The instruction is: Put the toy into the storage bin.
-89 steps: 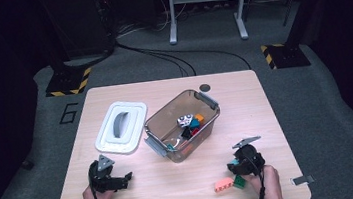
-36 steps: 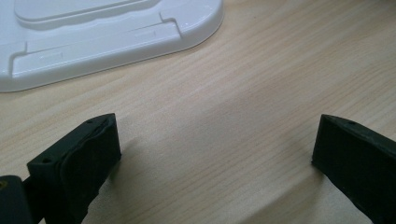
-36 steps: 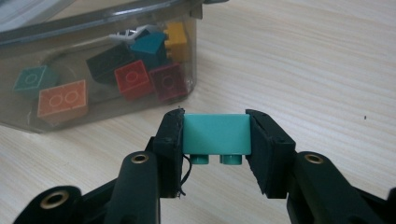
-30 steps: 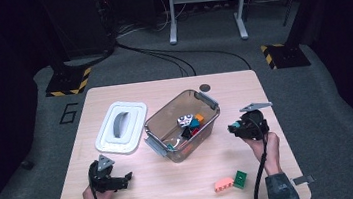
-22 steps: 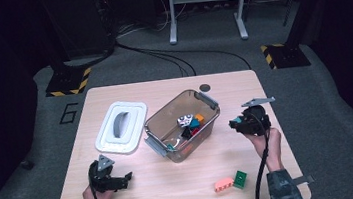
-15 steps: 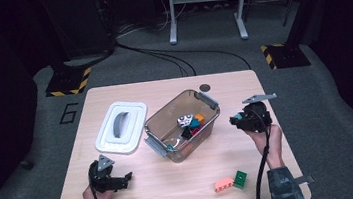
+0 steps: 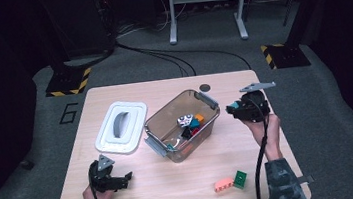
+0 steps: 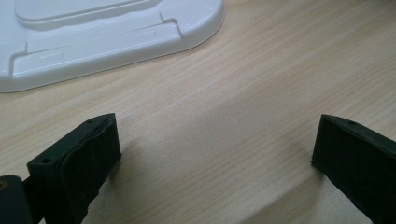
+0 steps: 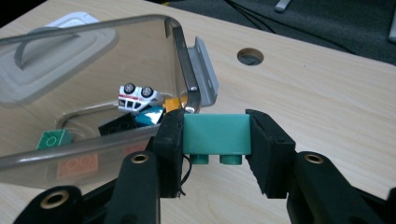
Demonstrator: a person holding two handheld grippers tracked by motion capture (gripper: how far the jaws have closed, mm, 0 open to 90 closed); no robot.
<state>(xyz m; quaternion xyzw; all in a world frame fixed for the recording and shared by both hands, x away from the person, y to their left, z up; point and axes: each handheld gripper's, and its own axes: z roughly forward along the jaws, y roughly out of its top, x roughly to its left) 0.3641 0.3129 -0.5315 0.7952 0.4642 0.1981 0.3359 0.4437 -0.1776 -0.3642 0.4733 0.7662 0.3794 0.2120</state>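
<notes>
Holding a teal brick clamped between its jaws, the right gripper hangs just beside the clear bin in the high view. Left gripper rests near the white lid. Left gripper view: jaws wide apart over bare table. Right gripper view: brick studs face down, beside the bin's rim.

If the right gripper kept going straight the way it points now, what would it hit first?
Probably the clear bin's near wall and grey latch: the right gripper, shut on a teal brick, points at that corner, though depth is unclear.
</notes>
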